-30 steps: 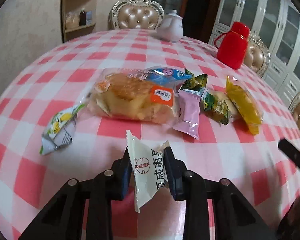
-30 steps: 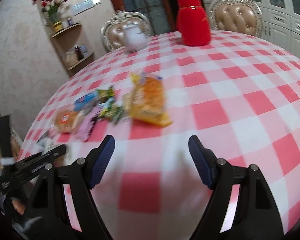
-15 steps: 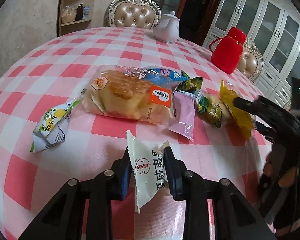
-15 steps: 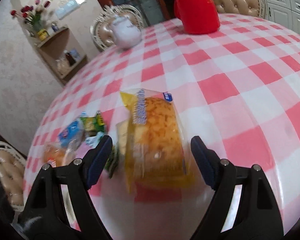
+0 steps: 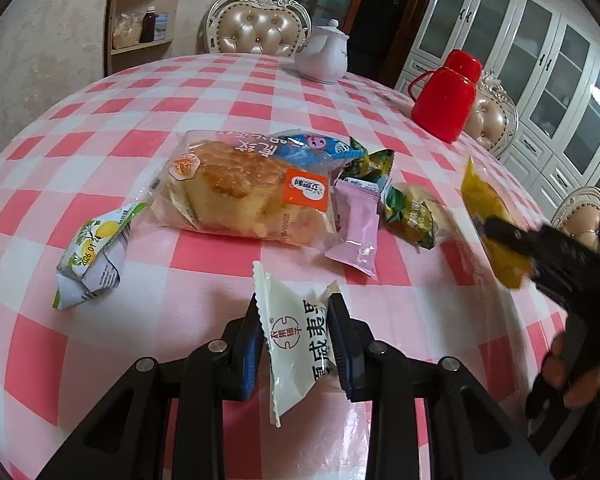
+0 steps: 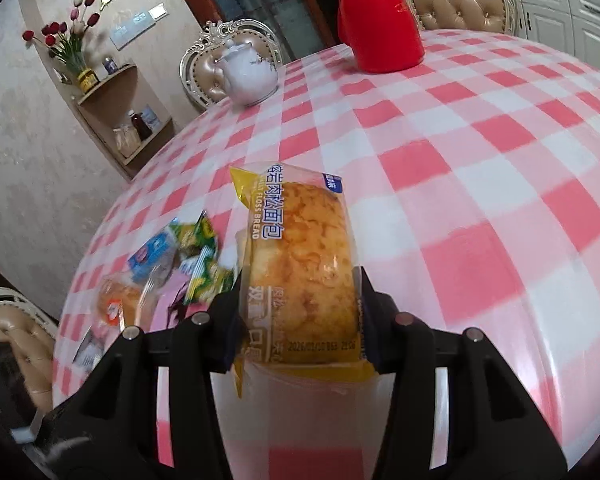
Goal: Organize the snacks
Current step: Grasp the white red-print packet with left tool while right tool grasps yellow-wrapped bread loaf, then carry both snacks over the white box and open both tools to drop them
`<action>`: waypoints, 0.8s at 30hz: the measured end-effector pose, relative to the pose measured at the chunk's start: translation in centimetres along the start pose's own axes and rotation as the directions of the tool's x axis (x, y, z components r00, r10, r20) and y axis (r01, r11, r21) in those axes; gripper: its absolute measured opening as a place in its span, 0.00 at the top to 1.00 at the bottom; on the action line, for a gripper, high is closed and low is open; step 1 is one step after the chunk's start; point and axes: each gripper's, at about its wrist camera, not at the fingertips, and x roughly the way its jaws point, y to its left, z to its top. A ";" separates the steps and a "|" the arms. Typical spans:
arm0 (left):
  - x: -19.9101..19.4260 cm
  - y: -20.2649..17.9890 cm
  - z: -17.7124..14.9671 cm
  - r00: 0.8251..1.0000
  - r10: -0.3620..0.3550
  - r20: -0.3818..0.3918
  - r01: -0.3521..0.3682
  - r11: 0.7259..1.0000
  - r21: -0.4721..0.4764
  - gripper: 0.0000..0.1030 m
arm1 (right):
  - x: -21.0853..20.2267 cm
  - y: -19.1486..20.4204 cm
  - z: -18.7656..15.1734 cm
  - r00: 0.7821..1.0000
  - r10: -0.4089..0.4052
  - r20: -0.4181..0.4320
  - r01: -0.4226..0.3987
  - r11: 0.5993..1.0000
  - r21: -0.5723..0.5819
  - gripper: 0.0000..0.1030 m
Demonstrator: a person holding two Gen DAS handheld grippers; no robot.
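Over the pink-and-white checked tablecloth, the right gripper has just closed onto the yellow-wrapped floss bread packet, while the left gripper clamps a white sachet.

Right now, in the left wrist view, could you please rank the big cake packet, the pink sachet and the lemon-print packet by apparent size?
1. big cake packet
2 and 3. lemon-print packet and pink sachet: they look alike, so I won't rank them.
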 end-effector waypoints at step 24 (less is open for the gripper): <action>-4.6 -2.2 -3.3 0.997 0.015 0.082 -0.021 0.997 0.071 0.70 | -7.9 1.1 -6.8 0.990 0.133 0.038 -0.134 0.991 0.027 0.50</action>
